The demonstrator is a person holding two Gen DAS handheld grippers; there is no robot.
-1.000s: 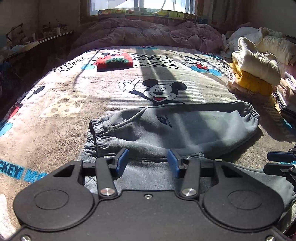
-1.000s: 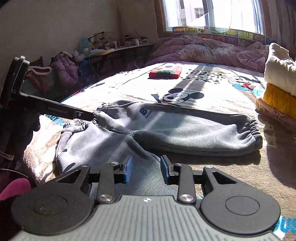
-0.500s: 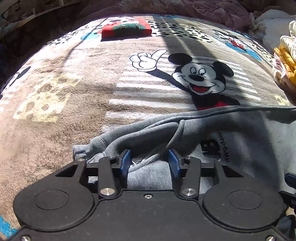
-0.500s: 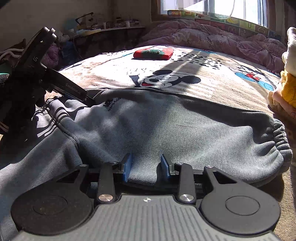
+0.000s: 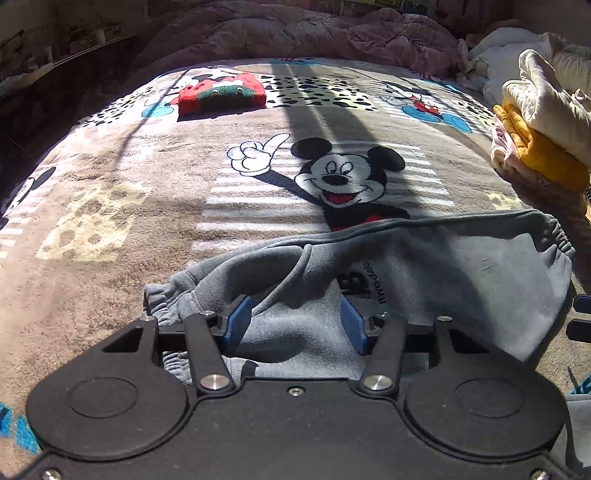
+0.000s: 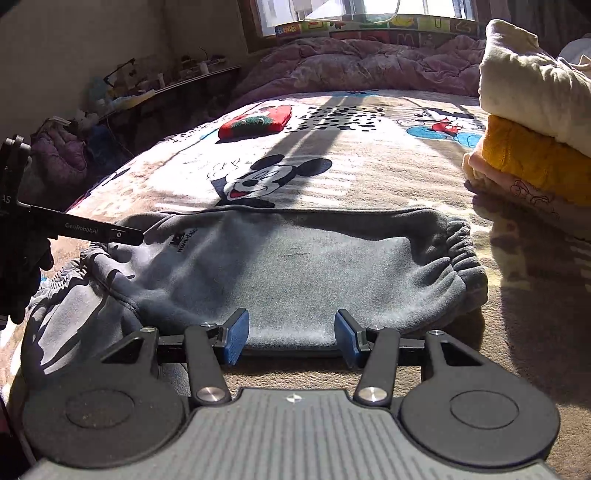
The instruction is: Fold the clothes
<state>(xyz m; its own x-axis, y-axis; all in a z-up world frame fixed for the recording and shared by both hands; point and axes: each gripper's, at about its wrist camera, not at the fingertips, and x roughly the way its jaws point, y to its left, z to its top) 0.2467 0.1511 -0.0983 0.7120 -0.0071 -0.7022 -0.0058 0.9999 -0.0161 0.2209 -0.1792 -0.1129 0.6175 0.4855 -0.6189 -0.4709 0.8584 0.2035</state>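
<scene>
- Lying on the blanket [image 5: 110, 206] of a bed, grey pants [image 6: 295, 266] are seen folded over, near the front edge.
- A cuff [image 6: 461, 254] is seen at the right end of the pants, and a small dark logo [image 5: 364, 284] is printed on the cloth.
- The left gripper [image 5: 295, 317] is held low over the left part of the pants. Its jaws are opening, about half way wide. Grey cloth is seen between the blue pads [image 5: 238, 319], but it is not squeezed by them.
- The right gripper [image 6: 291, 334] is held at the near edge of the pants. Its jaws are opening too, about half way wide. The edge of the cloth lies between the pads and is not pinched.
- In the right view, the left gripper is seen as a black bar over the left part of the pants.
- A red and green folded thing [image 5: 221, 94] is seen far back on the blanket.
- A pile of clothes [image 6: 532, 122] is stacked to the right, with a white one on top of a yellow one.
- A pink quilt [image 5: 314, 33] is bunched at the far end of the bed.
</scene>
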